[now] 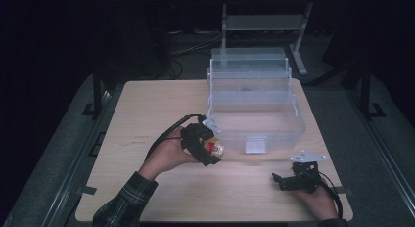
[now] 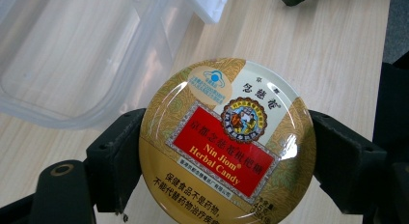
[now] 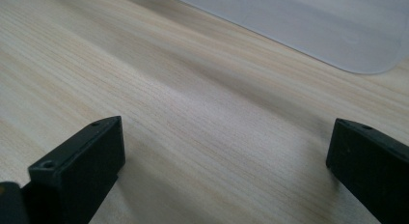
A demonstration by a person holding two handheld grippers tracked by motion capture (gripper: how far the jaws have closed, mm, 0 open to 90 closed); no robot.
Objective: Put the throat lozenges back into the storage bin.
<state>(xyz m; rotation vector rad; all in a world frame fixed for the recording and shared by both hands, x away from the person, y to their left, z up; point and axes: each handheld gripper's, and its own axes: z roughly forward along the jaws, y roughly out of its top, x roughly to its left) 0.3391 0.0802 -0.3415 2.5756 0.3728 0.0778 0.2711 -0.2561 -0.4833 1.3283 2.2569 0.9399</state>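
One tin (image 2: 226, 142) reads "Nin Jiom Herbal Candy".

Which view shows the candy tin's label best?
Left gripper view: the candy tin faces the camera, clamped between the left gripper's jaws, "Nin Jiom Herbal Candy" readable. High view shows it small, text unreadable. Right gripper view looks at table.

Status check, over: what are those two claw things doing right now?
Left gripper shut on candy tin, beside clear box. Right gripper open, empty, low over table. Nothing between tin and box.
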